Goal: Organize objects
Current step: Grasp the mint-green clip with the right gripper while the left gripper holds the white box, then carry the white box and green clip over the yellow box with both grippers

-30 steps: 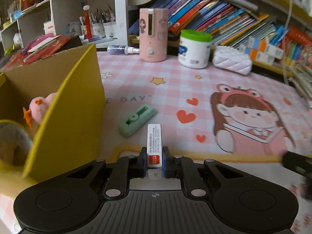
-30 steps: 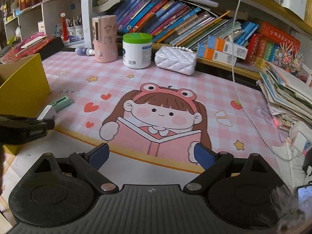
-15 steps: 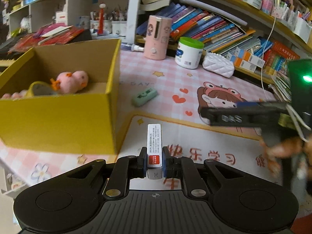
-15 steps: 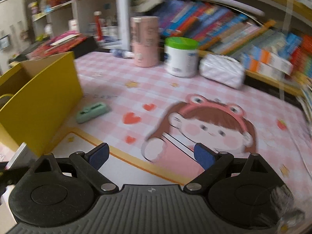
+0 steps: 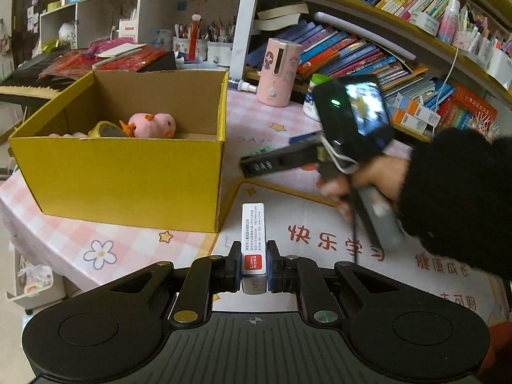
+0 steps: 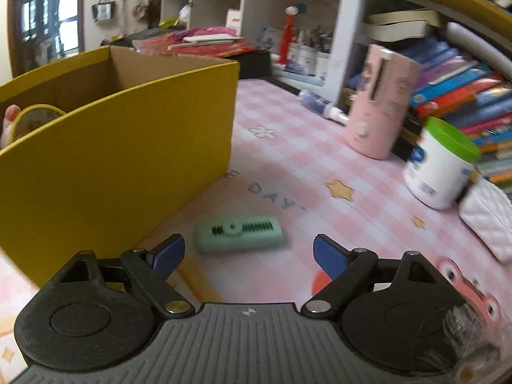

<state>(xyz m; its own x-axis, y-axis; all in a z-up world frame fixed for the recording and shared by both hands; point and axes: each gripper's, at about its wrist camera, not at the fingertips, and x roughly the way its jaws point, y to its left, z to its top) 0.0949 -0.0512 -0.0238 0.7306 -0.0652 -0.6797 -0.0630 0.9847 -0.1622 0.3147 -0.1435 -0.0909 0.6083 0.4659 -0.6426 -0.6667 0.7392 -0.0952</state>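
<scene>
Left gripper (image 5: 253, 260) pinches a small white rectangular box with red label (image 5: 253, 240) – yellow cardboard box (image 5: 128, 172) ahead-left. Right gripper (image 6: 248, 254), jaws spread (just been closing, pads touching nothing) – mint-green plastic rectangular gadget (image 6: 239, 234) lies on the mat just ahead between them.

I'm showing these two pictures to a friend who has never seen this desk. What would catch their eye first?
Probably the big yellow cardboard box on the left of the pink checked mat, with a pink plush toy inside. Next, the small white box clamped in the left hand-held gripper, just right of the box's near corner. The right hand-held gripper is open, a green toothed gadget on the mat ahead.
</scene>
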